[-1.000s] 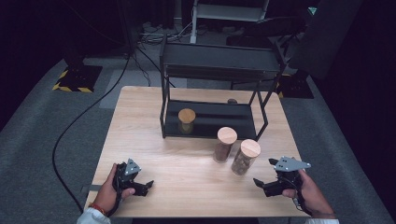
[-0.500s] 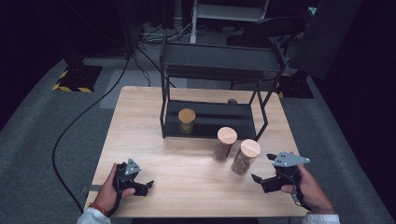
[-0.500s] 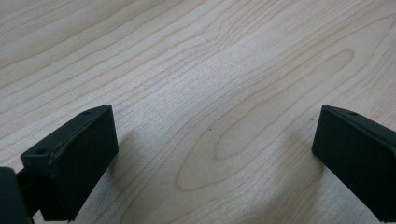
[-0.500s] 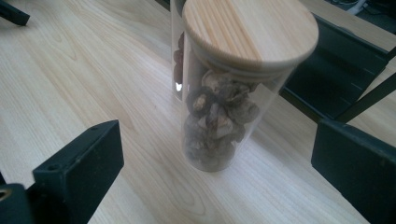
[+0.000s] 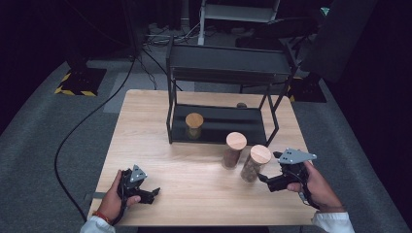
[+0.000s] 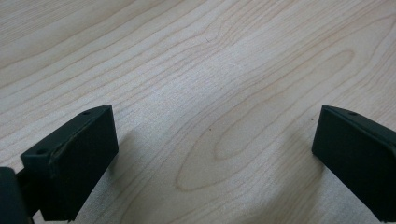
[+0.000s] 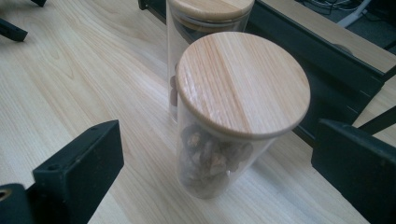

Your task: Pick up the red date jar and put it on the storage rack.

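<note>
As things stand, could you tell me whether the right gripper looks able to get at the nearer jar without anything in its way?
Probably yes. The right gripper sits just beside the nearer jar, jaws wide apart and facing it, with bare table between. The second jar stands behind it, out of the path.

My right hand-held gripper [image 7: 215, 172] has its two black jaws spread wide, one at each side, and neither touches anything. Between them, a little beyond, a glass jar [image 7: 219, 163] stands upright on the light wooden surface [image 7: 70, 79], with a round wooden lid [image 7: 243, 81] on top and brown pieces inside. A second jar [image 7: 187, 28] stands just behind it. The black rack [image 7: 327, 70] runs behind both.
</note>
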{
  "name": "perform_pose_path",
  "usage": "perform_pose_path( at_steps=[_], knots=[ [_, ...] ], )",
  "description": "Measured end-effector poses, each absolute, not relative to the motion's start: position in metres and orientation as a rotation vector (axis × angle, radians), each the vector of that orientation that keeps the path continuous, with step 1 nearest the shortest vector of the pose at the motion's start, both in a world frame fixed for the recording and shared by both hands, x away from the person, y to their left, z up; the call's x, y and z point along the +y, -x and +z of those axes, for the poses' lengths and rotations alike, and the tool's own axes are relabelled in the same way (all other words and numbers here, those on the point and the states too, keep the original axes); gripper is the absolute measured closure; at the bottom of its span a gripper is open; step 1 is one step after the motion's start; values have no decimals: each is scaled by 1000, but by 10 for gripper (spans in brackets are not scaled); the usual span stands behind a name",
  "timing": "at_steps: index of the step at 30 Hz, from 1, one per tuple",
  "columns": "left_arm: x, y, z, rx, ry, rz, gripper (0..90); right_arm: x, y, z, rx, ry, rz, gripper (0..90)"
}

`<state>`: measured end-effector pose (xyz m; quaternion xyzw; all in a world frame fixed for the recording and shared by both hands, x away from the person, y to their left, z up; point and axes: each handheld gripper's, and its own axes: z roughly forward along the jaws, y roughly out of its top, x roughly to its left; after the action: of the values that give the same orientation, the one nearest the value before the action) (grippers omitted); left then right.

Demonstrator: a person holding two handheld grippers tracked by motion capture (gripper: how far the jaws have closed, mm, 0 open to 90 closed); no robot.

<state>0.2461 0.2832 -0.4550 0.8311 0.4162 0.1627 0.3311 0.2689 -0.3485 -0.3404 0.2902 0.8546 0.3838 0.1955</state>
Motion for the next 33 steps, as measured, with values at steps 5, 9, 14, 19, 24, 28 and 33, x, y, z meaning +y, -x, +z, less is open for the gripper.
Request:
perform_pose_path(
  at_steps=[5, 9, 14, 19, 24, 28, 33],
  knots=[
    [283, -246, -455, 1088, -2173, 426, 0, -343, -276, -337, 2402, -806, 1067, 22],
    [283, -246, -455, 1088, -2173, 426, 0, -338, -283, -336, 2408, -810, 1045, 22],
    [283, -246, -455, 1088, -2173, 425, 0, -335, -289, -336, 2408, -810, 1036, 22],
    [283, -246, -455, 1088, -2173, 425, 0, -330, -295, -334, 2415, -808, 1034, 22],
    [283, -246, -455, 1086, -2174, 425, 0, -328, -300, -333, 2423, -805, 1042, 22],
    [283, -246, -455, 1087, -2174, 425, 0, -323, -306, -333, 2432, -806, 1030, 22],
    [283, -246, -455, 1086, -2174, 425, 1, -320, -313, -333, 2442, -810, 1020, 22]
  ],
)
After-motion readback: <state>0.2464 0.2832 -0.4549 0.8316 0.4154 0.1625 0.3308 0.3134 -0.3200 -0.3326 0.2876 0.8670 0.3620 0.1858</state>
